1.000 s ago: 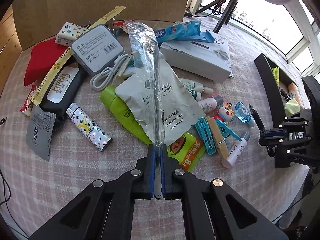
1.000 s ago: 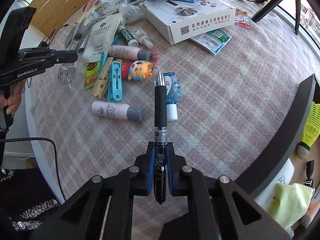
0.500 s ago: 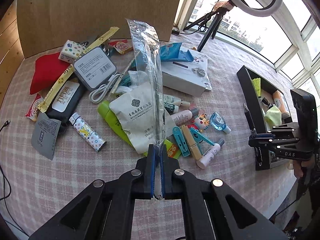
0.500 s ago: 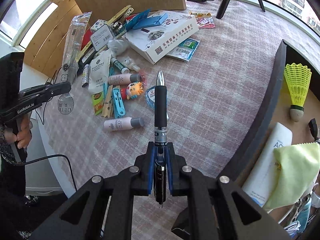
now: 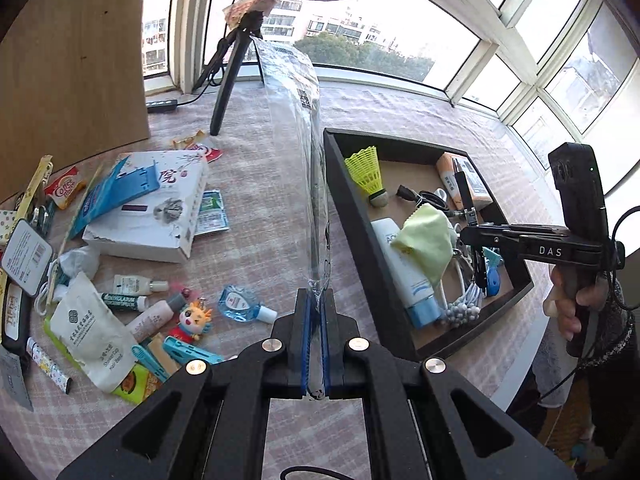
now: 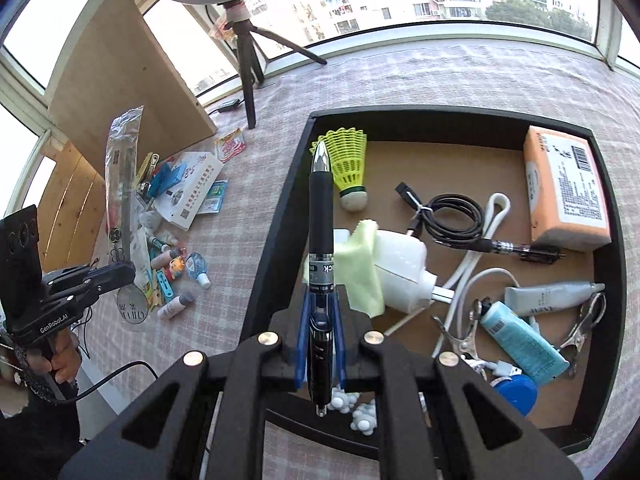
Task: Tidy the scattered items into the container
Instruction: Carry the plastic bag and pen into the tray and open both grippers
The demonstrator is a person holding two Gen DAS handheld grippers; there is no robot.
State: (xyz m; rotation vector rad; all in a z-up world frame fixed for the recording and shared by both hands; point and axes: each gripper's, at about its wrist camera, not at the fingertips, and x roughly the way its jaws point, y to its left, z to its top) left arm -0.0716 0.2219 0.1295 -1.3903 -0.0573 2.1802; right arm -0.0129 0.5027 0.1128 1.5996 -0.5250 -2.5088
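The left gripper (image 5: 316,344) points down over the table, squeezed tight on a long clear plastic packet (image 5: 306,152) standing up beside the black tray (image 5: 360,216). The right gripper (image 6: 320,344) tips down above the tray, pinching a black pen (image 6: 321,216)

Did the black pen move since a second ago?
Yes. The black pen, clamped in the right gripper, has travelled from above the checked cloth beside the clutter to above the black tray, near the yellow shuttlecock.
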